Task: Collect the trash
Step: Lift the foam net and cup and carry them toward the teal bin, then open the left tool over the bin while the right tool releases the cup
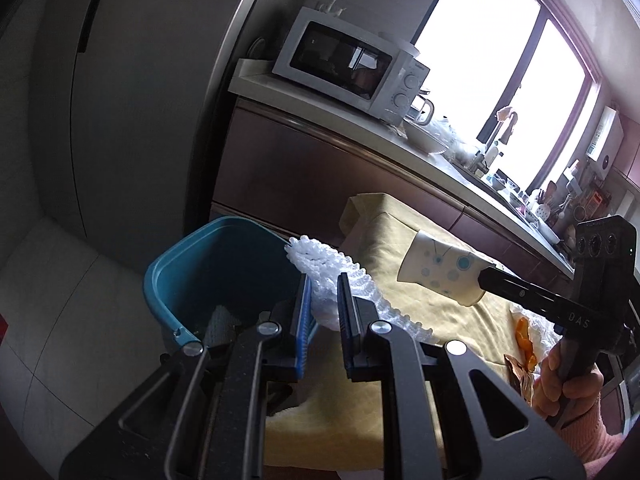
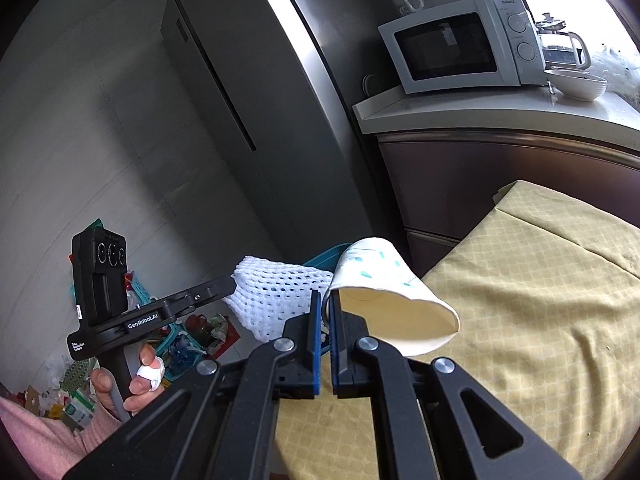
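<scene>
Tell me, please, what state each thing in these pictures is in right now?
Left tool: shut on the white foam net, held beside the bin.
Right tool: shut on the paper cup, pinching its rim; cup tilted, empty.
Blue bin: open, upright.
Microwave: door closed.

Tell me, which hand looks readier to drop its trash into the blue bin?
Probably the left. The left gripper holds the white foam net right beside the blue bin, nearly over its rim. The right gripper pinches the paper cup over the yellow tablecloth, farther away.
</scene>
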Motion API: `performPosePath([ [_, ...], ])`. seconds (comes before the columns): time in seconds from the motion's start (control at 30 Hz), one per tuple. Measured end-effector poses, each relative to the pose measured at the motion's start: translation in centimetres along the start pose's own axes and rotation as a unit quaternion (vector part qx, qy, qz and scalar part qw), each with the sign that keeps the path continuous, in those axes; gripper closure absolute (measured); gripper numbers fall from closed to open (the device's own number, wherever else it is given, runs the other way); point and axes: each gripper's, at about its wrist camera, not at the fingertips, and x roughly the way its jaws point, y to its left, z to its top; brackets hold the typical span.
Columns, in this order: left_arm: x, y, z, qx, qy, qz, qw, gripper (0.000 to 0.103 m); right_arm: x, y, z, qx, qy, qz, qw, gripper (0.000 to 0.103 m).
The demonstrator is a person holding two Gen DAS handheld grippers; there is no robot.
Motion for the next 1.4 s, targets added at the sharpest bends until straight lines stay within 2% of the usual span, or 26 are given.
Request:
performPosePath([
  [0.4,1.1,4.3,0.2,-0.034,0.004,0.042,0.9985,0.09,5.5,2.4,1.4,-0.032,0.043,0.013,0.998,0.1],
  [0.7,2.5,6.1,0.1,-0.038,0.016,0.071,0.9966,0.09,9.9,2.9,1.7,-0.021,0.077,0.023,0.997,0.1],
  [1.03,4.9,6.7,-0.2,-0.039,0.037,0.101,0.9935,0.089,14.8,2.5,1.5,0.001,0.116,0.021,0.993,0.1],
  [1.4,8.1,6.8,-0.5,-0.034,0.056,0.124,0.99,0.088,18.0,1.9,0.5,0.025,0.152,0.018,0.988,0.1],
])
